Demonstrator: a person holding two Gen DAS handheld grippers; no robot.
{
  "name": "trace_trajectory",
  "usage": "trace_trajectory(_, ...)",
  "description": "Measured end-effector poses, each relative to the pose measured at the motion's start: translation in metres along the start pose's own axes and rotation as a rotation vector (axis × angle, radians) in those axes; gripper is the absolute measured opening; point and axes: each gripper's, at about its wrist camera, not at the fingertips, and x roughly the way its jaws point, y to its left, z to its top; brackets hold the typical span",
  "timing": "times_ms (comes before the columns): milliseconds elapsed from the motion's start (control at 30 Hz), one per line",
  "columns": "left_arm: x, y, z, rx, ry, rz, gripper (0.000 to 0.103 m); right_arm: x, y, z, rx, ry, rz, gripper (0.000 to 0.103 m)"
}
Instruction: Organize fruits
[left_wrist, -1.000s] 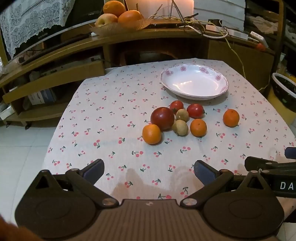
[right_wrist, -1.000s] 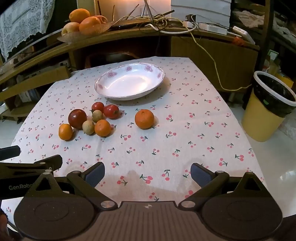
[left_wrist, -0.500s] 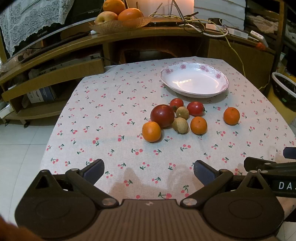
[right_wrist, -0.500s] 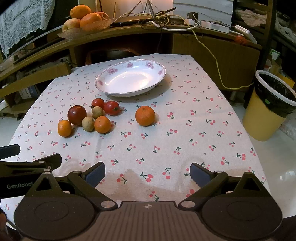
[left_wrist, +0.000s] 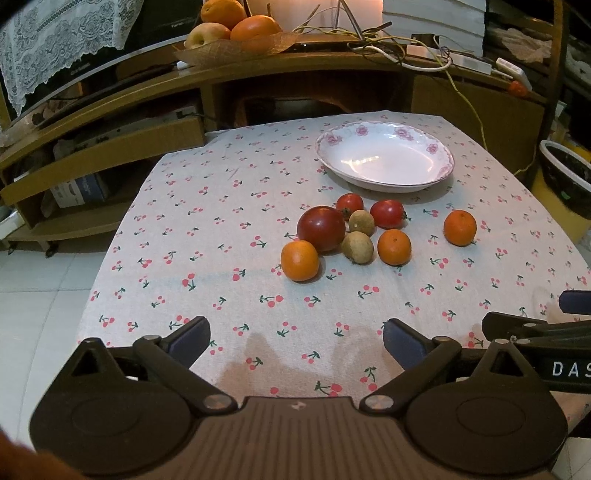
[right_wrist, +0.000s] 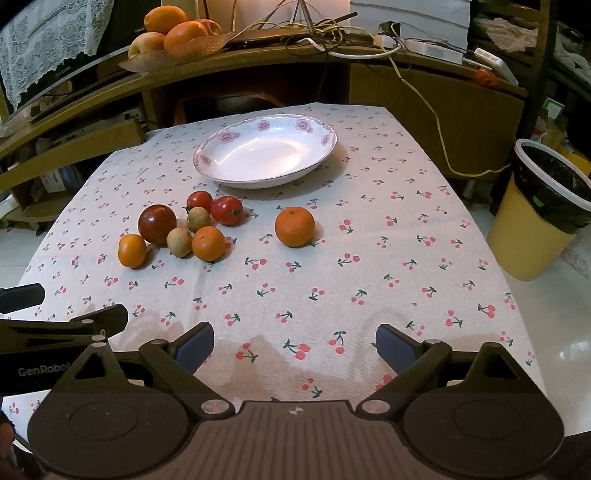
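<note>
Black left claw (right_wrist: 22, 310): "GenRobot" | right claw (left_wrist: 576, 314): "DAS"

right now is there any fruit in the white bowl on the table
No, the white bowl is bare inside, and the oranges, tomatoes and small brown fruits all lie on the cherry tablecloth in front of it.

1. The left wrist view looks from the table's (left_wrist: 207, 229) near edge toward its far edge, close above the cloth.
2. The right wrist view looks alongside, sharing the plate (right_wrist: 221, 173).
</note>
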Motion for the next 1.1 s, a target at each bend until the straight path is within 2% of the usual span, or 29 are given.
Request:
trace_trajectory(400, 0.002, 0.005, 0.001, -0.001, -0.008, -0.020, 0.101, 0.002, 0.002, 0.003, -0.006, 0.003, 0.033, 0.090)
trace_trajectory(700, 0.014, 0.012, 0.014, 0.029, -0.025, -0.020, 0.101, 0.013, 0.008, 0.020, -0.033, 0.009, 0.109, 0.084)
trace_trajectory(833, 0.023, 0.016, 0.021, 0.043, -0.019, -0.025, 0.098, 0.020, 0.014, 0.031, -0.062, 0.009, 0.158, 0.075)
trace_trajectory(967, 0.034, 0.022, 0.028, 0.047, -0.004, -0.045, 0.095, 0.032, 0.019, 0.042, -0.090, 0.023, 0.195, 0.071)
trace_trajectory(1067, 0.043, 0.023, 0.033, 0.100, 0.006, -0.061, 0.095, 0.043, 0.021, 0.050, -0.105, 0.046, 0.226, 0.068)
trace_trajectory(1100, 0.046, 0.023, 0.034, 0.125, 0.009, -0.067, 0.095, 0.047, 0.023, 0.052, -0.112, 0.055, 0.238, 0.063)
